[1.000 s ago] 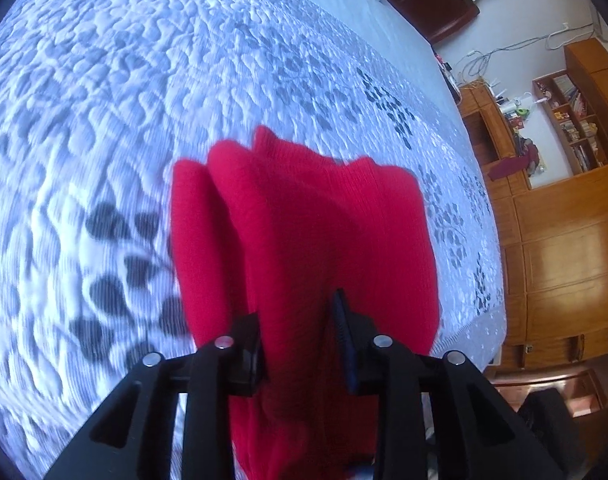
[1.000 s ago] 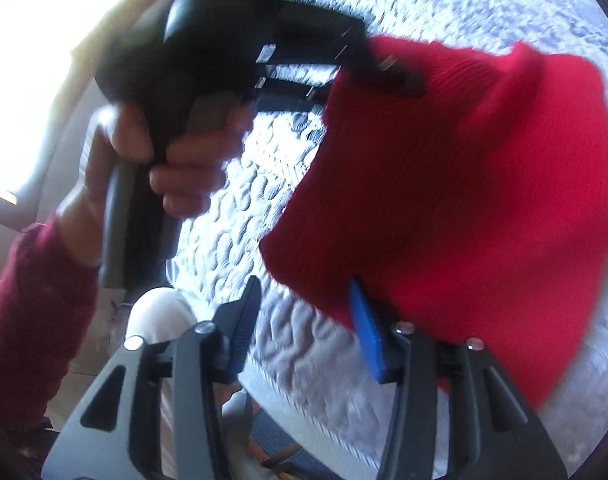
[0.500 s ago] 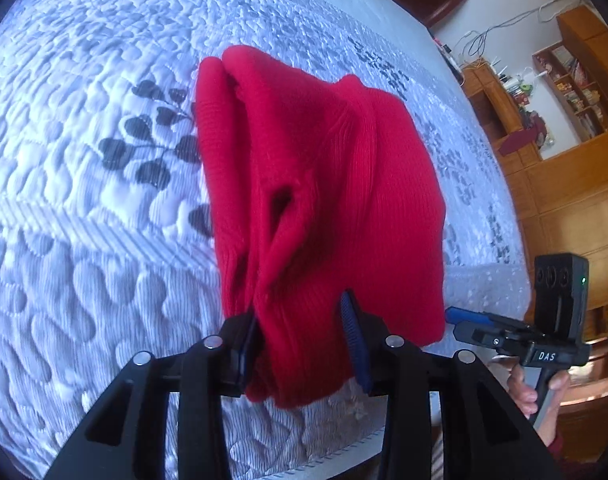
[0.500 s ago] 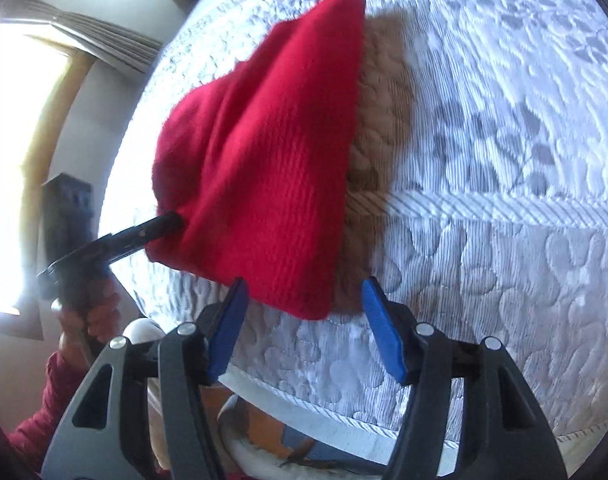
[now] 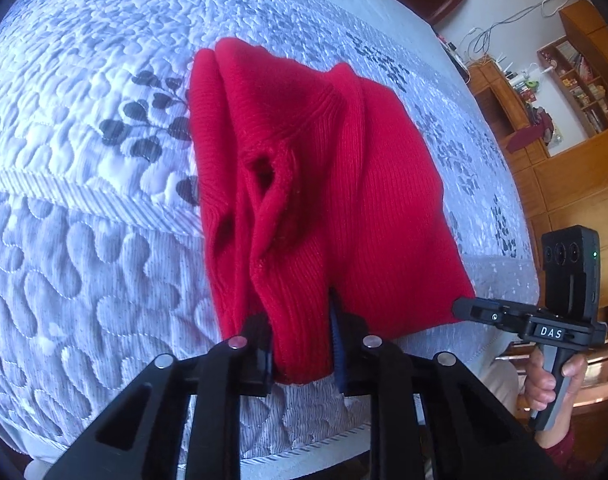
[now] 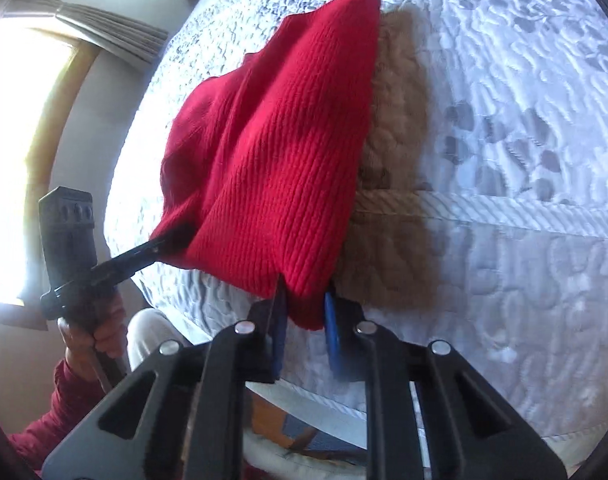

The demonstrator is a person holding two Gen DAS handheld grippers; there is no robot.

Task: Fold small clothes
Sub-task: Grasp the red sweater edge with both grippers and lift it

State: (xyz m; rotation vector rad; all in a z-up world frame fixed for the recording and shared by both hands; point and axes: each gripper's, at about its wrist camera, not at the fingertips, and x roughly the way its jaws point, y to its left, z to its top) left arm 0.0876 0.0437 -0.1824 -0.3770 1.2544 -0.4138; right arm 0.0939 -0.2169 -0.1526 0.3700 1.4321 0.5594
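Left tool: the left tool [image 5: 302, 344] has just been closing, and its jaws now pinch a bunched near edge of the red ribbed knit garment [image 5: 324, 184], with the cloth between the pads.
Right tool: the right tool [image 6: 302, 320] has likewise just snapped inward from a wider gap, and it is now clamped on the other near corner of the same red knit.
What changed: half a second ago the right jaws stood apart with the hem only between them; now both near corners are gripped, and the garment lies in much the same spot on the bed.
Meaning for the task: my read is that the grasp stage is finished and a fold away from the bed edge comes next.
Garment: it lies on the white quilted bedspread with grey leaf print [image 5: 84, 200], near the bed edge, with lumpy tucks and a dark opening on its left half.
Tan patch: beside the red knit's right side, a tan-brown area [image 6: 396, 152] shows the quilt stitching through it, so cast shadow or second cloth, I cannot tell.
Hidden: the underside layers and the far hem are out of sight.
Far room: the wooden shelves and cabinets [image 5: 576, 152] are too small to read.
Window: the bright window [image 6: 20, 160] is washed out.
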